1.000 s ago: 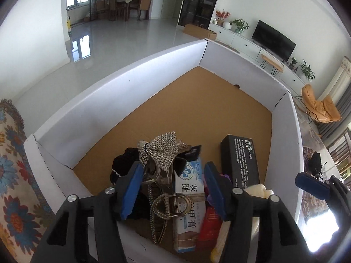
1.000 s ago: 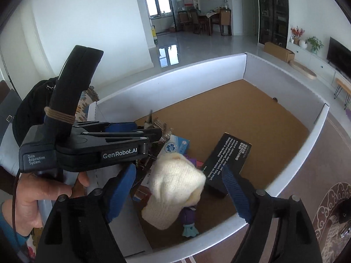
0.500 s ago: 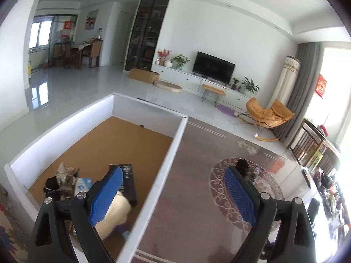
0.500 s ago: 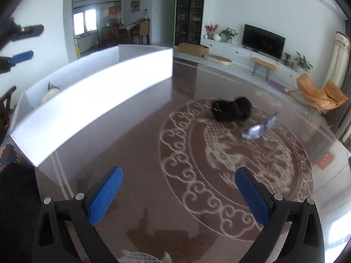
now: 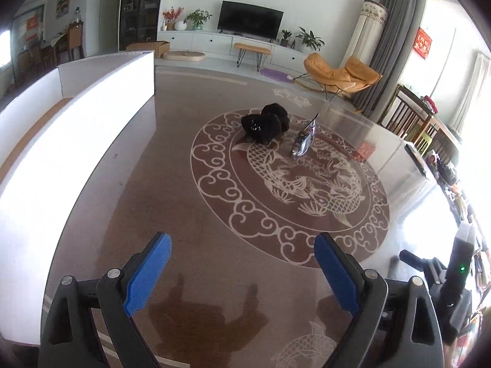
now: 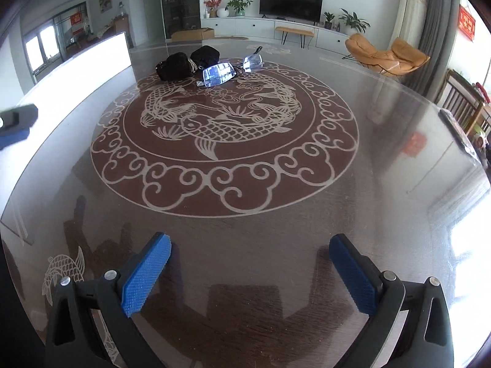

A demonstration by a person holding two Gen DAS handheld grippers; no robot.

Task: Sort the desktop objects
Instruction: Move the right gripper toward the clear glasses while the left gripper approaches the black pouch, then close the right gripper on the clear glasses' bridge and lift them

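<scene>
- Nearest in the left wrist view, the left gripper (image 5: 242, 271) hangs over a glossy brown table (image 5: 172, 202); its blue-padded jaws are spread wide, have just been opening, and nothing lies between them.
- Nearest in the right wrist view, the right gripper (image 6: 250, 273) is likewise spread wide with nothing between its blue pads — its jaws too have just been opening.
- Dark shadows of both grippers fall on the tabletop just ahead of the jaws.
- At the left edge of the right wrist view, a black-and-blue fingertip of the left gripper pokes into the picture.
- Farther out, the table carries a large round pale pattern of fish (image 6: 221, 122) ringed by curling clouds.
- On the far side of that pattern lie the things to sort: two black fabric bundles (image 6: 187, 63) touching each other, and just beside them a pair of clear glasses (image 6: 228, 72) with shiny lenses. In the left wrist view the bundles (image 5: 265, 122) sit left of the glasses (image 5: 303, 141).
- Along the table's left side stands a low white-walled box (image 5: 76, 116) with a brown cardboard floor; what it holds is hidden from here.
- Beyond the table is a living room — a black television (image 5: 250, 23) on a white cabinet, potted plants, and an orange lounge chair (image 5: 340, 73) to the right.
</scene>
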